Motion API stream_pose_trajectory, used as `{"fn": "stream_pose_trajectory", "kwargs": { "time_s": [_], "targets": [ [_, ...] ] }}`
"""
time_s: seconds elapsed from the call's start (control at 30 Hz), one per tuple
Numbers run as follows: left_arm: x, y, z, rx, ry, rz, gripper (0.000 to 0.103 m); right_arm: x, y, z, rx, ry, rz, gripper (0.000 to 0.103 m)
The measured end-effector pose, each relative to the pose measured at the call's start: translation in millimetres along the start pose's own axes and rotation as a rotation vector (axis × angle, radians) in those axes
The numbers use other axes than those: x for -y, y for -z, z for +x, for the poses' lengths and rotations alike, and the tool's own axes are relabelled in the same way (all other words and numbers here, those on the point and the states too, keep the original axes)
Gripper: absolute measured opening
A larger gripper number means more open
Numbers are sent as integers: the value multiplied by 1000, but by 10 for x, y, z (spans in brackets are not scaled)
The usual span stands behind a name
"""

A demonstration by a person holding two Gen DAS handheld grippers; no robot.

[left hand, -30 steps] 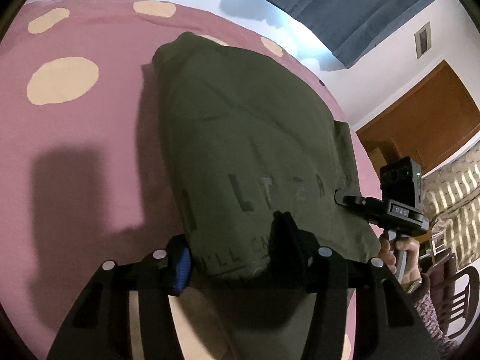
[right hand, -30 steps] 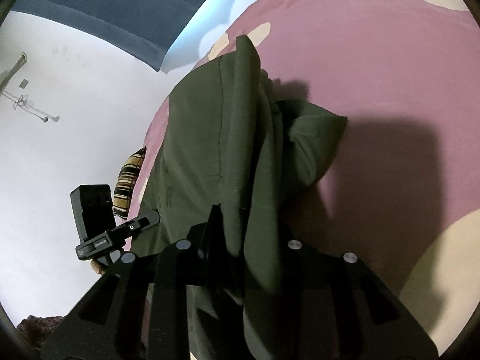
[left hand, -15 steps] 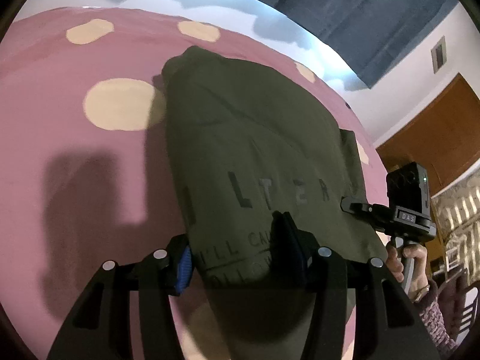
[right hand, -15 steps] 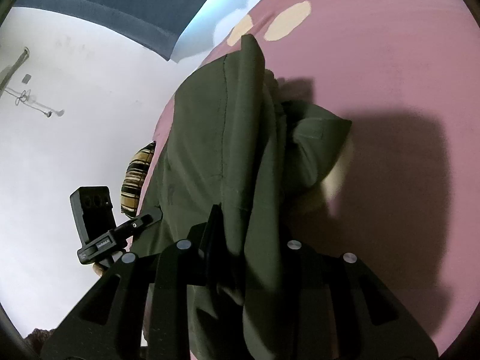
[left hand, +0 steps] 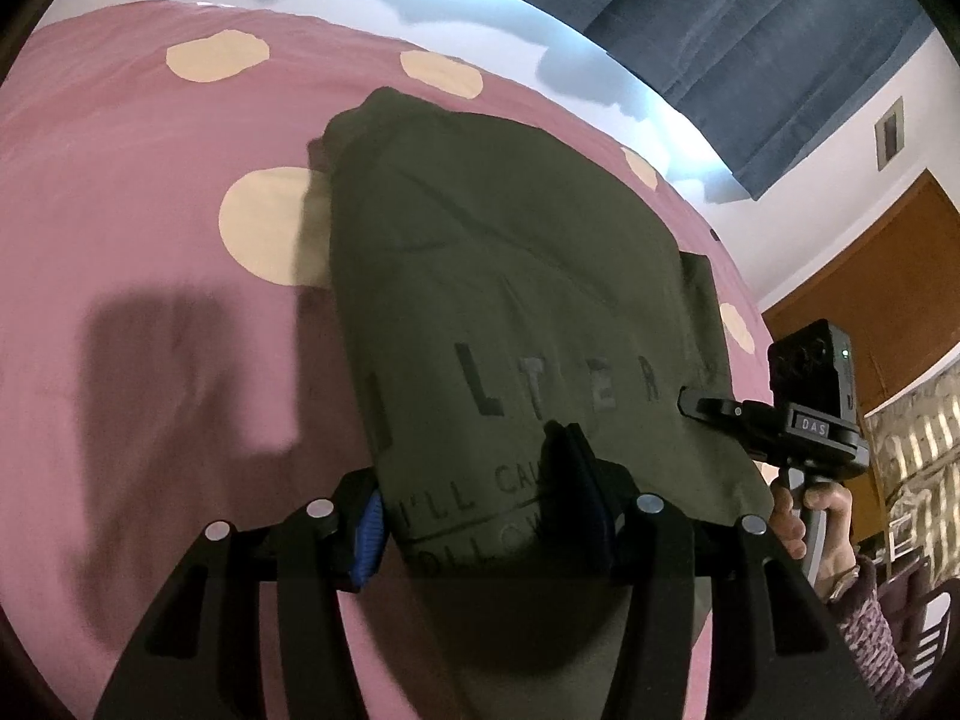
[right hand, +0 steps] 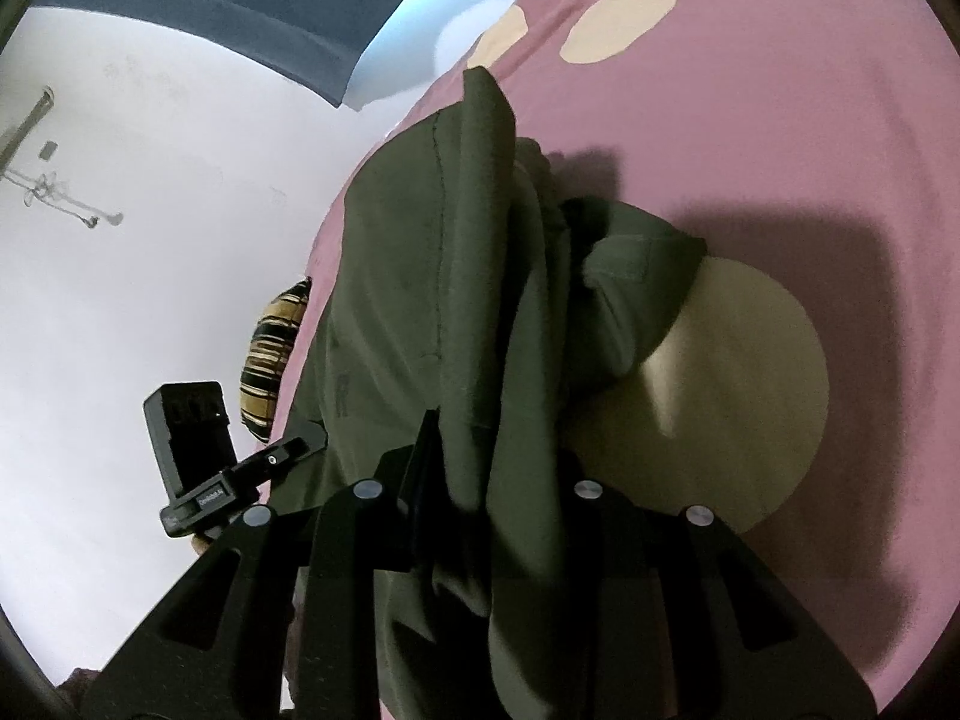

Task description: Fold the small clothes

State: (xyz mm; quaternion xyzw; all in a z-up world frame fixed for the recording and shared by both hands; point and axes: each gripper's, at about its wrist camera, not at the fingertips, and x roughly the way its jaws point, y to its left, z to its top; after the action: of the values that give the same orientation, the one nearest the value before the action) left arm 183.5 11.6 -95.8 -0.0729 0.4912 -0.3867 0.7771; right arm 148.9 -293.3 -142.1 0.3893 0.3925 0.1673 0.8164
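- The olive shirt [left hand: 516, 300] hangs over the pink bedsheet [left hand: 120, 312], held up by both claws at its near edge.
- The left claw [left hand: 480, 516] pinches the printed hem.
- The right claw [right hand: 480, 480] is pressed together on bunched cloth.
- Compared with a second ago, the shirt has moved along the bed: a cream dot [right hand: 738, 396] now lies just beside its sleeve.

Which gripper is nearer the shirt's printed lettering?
Left. The left gripper clamps the olive shirt right at its lettering; the right gripper grips a bunched edge off to the side.
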Motion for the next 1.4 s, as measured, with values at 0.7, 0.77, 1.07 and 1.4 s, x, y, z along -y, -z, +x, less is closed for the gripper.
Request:
{"fn": "stream_pose_trajectory", "kwargs": {
  "time_s": [0.7, 0.77, 1.07, 1.4],
  "targets": [
    [9, -47, 6, -15, 17, 3, 53, -168, 101, 37, 40, -2, 31, 25],
    [-7, -50, 29, -19, 20, 1, 53, -121, 127, 49, 42, -13, 46, 25],
    [-128, 52, -33, -9, 88, -39, 76, -79, 223, -128, 51, -23, 80, 61],
    [-204, 446, -43, -61, 125, -41, 82, -27, 677, -426, 47, 27, 76, 78]
  ]
}}
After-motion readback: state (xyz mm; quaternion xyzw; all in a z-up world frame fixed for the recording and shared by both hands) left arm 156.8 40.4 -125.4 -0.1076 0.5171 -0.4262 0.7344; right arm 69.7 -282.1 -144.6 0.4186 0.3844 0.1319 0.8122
